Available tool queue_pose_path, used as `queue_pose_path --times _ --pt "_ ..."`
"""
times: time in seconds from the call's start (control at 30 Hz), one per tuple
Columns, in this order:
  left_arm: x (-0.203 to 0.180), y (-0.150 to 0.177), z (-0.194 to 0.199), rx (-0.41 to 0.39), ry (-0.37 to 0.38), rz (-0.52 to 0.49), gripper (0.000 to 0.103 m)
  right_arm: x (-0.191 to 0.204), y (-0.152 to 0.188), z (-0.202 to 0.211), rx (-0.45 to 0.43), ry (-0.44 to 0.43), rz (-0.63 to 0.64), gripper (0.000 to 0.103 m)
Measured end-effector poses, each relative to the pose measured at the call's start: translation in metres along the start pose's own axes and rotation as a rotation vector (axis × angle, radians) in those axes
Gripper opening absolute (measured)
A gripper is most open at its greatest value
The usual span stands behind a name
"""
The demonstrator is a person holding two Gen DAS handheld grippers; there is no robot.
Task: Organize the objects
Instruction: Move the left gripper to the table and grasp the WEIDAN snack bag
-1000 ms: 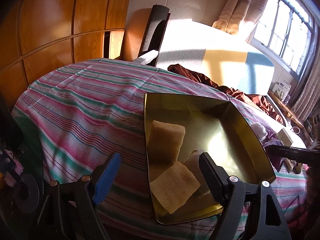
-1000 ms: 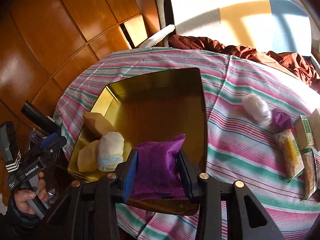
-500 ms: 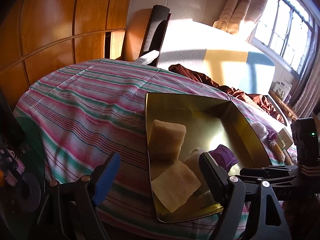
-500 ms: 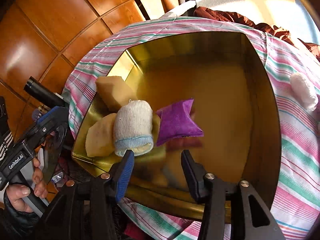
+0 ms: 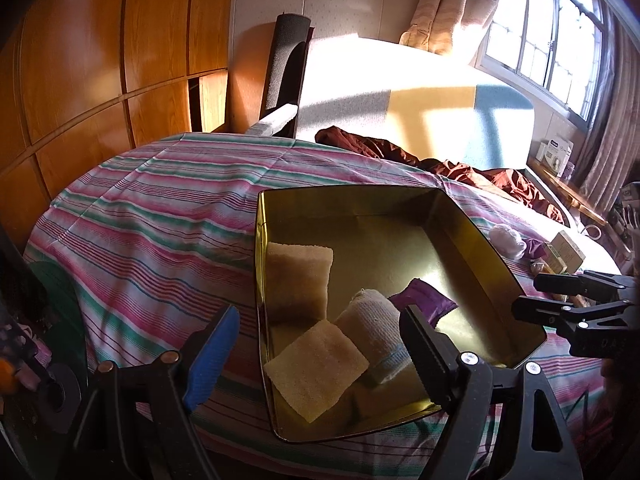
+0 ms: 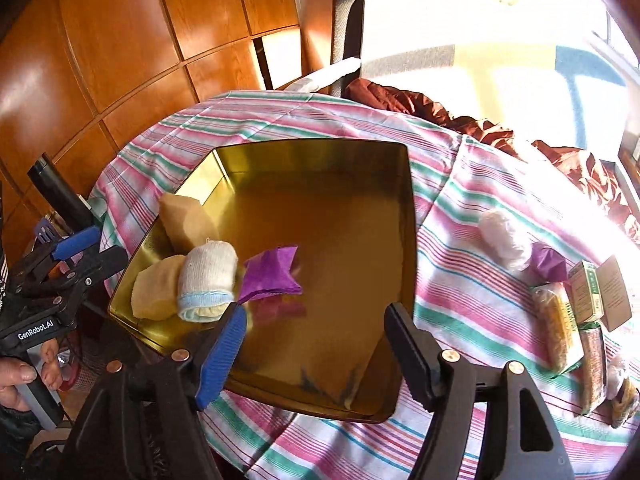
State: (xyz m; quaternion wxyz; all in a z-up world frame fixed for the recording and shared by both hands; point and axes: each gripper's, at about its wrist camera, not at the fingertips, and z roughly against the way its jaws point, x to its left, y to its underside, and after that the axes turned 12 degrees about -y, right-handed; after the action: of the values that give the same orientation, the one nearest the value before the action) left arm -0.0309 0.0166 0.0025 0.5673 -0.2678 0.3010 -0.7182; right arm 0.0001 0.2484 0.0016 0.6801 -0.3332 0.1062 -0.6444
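A gold metal tin (image 6: 352,152) (image 5: 472,232) sits on the striped cloth. Inside lie two yellow sponges (image 5: 298,276) (image 5: 316,368) (image 6: 186,220) (image 6: 154,292), a rolled white sock (image 6: 206,280) (image 5: 376,328) and a purple packet (image 6: 270,274) (image 5: 424,300). My right gripper (image 6: 314,346) is open and empty above the tin's near edge; it also shows in the left wrist view (image 5: 536,296). My left gripper (image 5: 320,344) is open and empty at the tin's left near corner, and shows in the right wrist view (image 6: 86,246).
On the cloth right of the tin lie a white bundle (image 6: 502,238), another purple packet (image 6: 550,262), a small carton (image 6: 588,290) and snack packs (image 6: 560,328). A brown garment (image 5: 480,172) lies behind, with a chair (image 5: 286,76) and wooden wardrobe (image 5: 100,60).
The right gripper carried the purple packet over the tin, opened and let it drop beside the sock, then drew back and opened wider. The left gripper stayed put.
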Motion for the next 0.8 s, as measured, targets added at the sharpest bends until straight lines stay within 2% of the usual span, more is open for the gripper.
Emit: queue_pose_path --times 0.13,0.33,0.57,0.7,0.8 --pt "-0.012 0.000 0.004 -0.012 0.006 -0.037 0.085 -0.022 0.001 0.015 -0.027 0.046 -0.034 0.081" --pt "-0.029 -0.002 0.006 -0.018 0.021 -0.078 0.088 -0.061 0.004 0.043 -0.069 0.151 -0.076 0.085" --pt "-0.053 -0.009 0.008 -0.021 0.053 -0.126 0.089 -0.133 0.012 0.089 -0.137 0.348 -0.168 0.085" --pt "-0.069 -0.012 0.006 -0.006 0.097 -0.143 0.089 -0.191 0.029 0.121 -0.245 0.500 -0.316 0.085" --pt "-0.084 -0.014 0.006 0.002 0.126 -0.165 0.089 -0.233 0.053 0.145 -0.341 0.538 -0.523 0.085"
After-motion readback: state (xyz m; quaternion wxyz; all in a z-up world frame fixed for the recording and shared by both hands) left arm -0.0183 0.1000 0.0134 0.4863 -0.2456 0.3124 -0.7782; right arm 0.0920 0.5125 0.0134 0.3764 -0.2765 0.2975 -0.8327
